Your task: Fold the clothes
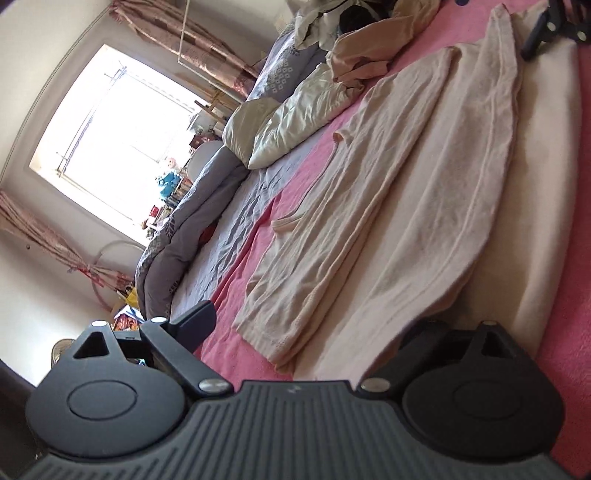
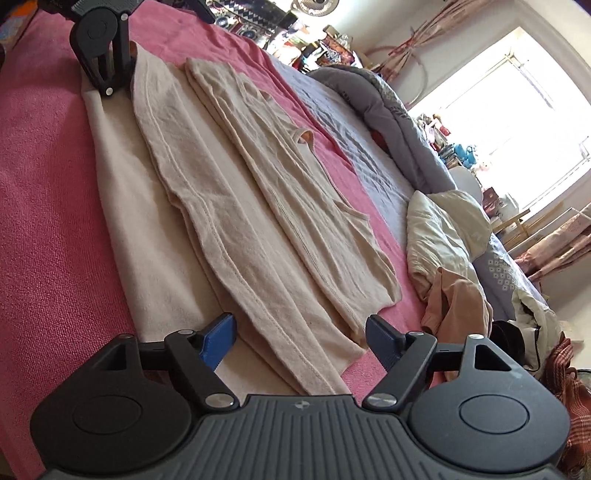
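Note:
A cream garment lies stretched out on the pink bed cover, with long strips folded over its middle. My left gripper is open at one end of it: the left finger stands over the pink cover, and the right finger is hidden under a raised fold of the cloth. At the opposite end my right gripper is open, its blue pads on either side of the garment's edge. Each gripper also shows in the other's view: the right gripper, the left gripper.
A crumpled peach garment and a cream pillow lie beside the garment. A grey quilt runs along the bed's far side. Behind it are a bright window and cluttered shelves.

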Motion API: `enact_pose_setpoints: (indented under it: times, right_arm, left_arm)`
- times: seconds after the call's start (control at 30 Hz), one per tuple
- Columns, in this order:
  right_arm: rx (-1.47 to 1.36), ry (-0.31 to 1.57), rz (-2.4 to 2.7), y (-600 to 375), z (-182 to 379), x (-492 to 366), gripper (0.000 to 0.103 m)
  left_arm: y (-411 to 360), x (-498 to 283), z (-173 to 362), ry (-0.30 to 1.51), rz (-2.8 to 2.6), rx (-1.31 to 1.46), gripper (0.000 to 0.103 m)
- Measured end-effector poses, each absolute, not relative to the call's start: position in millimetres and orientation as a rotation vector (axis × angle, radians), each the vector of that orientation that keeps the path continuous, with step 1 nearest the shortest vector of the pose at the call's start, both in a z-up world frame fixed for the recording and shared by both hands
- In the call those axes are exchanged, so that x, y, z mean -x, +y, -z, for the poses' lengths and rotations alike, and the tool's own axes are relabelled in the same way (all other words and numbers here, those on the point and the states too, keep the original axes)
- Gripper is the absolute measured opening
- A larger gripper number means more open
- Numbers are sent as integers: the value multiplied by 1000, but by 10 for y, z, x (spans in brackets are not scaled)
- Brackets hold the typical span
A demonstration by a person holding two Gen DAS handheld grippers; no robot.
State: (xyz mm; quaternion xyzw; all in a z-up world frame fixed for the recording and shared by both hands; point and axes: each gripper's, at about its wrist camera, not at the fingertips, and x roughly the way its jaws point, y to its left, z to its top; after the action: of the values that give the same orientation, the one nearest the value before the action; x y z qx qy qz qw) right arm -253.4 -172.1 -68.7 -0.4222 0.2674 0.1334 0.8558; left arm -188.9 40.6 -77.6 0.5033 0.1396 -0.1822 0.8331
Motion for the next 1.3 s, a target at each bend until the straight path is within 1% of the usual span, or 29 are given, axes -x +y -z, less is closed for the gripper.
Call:
enact_pose_setpoints:
  times: [0.1, 0.17, 0.2, 0.23, 0.27, 0.3, 0.33, 0.37, 0.4, 0.43, 0.47, 0.5, 0.53, 0.57, 0.67, 0.83, 1.03, 1.1, 1.2, 1.23, 1.27, 1.3]
  right_arm:
    - [880, 573, -249, -1823, 699, 2507, 80]
    - [795, 603, -235, -1901, 695, 2436, 79]
    - [750, 619, -228, -1940, 693, 2399, 73]
    - [712, 624, -218, -1940, 694, 2371, 62]
    - [675, 627, -207, -1935, 695, 2343, 55]
    - [637, 630, -196, -1929, 697, 2316, 40]
    - [626, 633, -194, -1903, 702, 2303, 24]
    - [619, 635, -194, -1875, 707, 2292, 19]
    - [618, 631, -193, -1863, 702, 2300, 17]
    - [618, 627, -191, -1853, 696, 2311, 13]
    - [618, 622, -189, -1843, 689, 2322, 11]
    - [610, 614, -181, -1853, 671, 2336, 7]
    - [599, 598, -161, -1866, 639, 2354, 6]
    - [593, 584, -152, -1868, 592, 2305, 6]
    - [577, 542, -131, -1869, 447, 2128, 5]
    - [550, 473, -97, -1870, 206, 1833, 5]
    - [516, 390, -56, -1871, -84, 1479, 5]
    - [505, 363, -43, -1872, -181, 1361, 5]
    - [480, 404, -45, -1852, -28, 729, 7]
    - [462, 449, -48, -1865, 103, 510, 10]
    - [442, 498, -50, -1881, 245, 291, 12]
    - [422, 547, -52, -1896, 387, 71, 25]
  left_arm:
    - [396, 1867, 796, 298, 415, -1068, 90]
    - [397, 1814, 803, 324, 407, -1022, 90]
    - [403, 1777, 800, 347, 392, -976, 90]
    - [409, 1741, 798, 370, 377, -930, 90]
    - [424, 1724, 782, 390, 368, -887, 88]
    - [441, 1711, 764, 409, 361, -844, 84]
    - [454, 1714, 749, 421, 357, -813, 73]
    - [468, 1719, 735, 431, 355, -783, 61]
    - [478, 1733, 728, 440, 352, -762, 55]
    - [488, 1759, 728, 444, 354, -749, 46]
    - [498, 1787, 729, 446, 356, -738, 31]
    - [502, 1816, 733, 446, 354, -734, 21]
    - [509, 1855, 720, 442, 351, -725, 7]
    - [516, 1895, 704, 438, 347, -715, 6]
    - [585, 1995, 549, 402, 336, -636, 5]
    - [719, 1948, 250, 368, 303, -527, 5]
    - [803, 1426, -11, 359, 269, -487, 5]
    - [825, 1138, -38, 379, 256, -477, 10]
    - [830, 613, 92, 461, 218, -477, 26]
    - [831, 434, 168, 503, 203, -473, 37]
    - [832, 254, 245, 545, 189, -469, 43]
    - [838, 103, 350, 592, 166, -473, 44]
